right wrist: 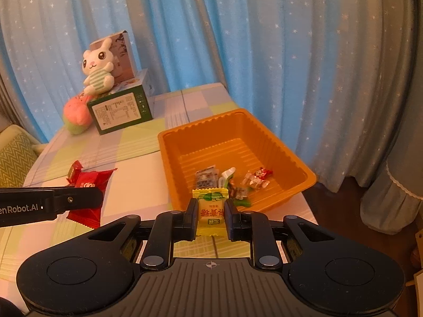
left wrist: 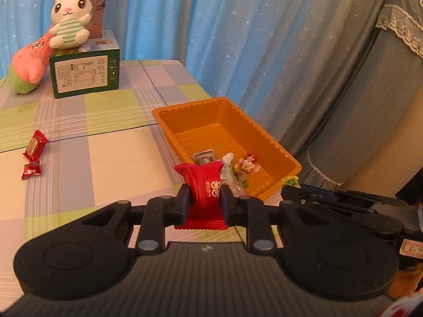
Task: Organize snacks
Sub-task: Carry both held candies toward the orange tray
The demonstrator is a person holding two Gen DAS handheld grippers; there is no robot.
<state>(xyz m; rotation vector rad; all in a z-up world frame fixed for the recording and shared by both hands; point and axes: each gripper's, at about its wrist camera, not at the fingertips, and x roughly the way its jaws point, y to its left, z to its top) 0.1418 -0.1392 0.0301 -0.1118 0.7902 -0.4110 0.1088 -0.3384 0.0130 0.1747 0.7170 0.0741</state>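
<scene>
My left gripper (left wrist: 203, 202) is shut on a red snack packet (left wrist: 205, 192) and holds it above the table, just short of the orange tray (left wrist: 264, 137). My right gripper (right wrist: 211, 215) is shut on a yellow candy packet (right wrist: 210, 211), also near the tray's (right wrist: 298, 163) near edge. The tray holds several wrapped snacks (right wrist: 232, 182). In the right wrist view the left gripper's side (right wrist: 50, 203) shows at the left with its red packet (right wrist: 91, 185). Two red snacks (left wrist: 34, 145) (left wrist: 31, 170) lie on the table at the left.
A green box (left wrist: 84, 74) with a plush rabbit (left wrist: 71, 18) on top and a pink plush (left wrist: 29, 63) beside it stand at the table's far left. Blue curtains hang behind. The table edge runs right of the tray. A covered chair (left wrist: 370, 105) stands at the right.
</scene>
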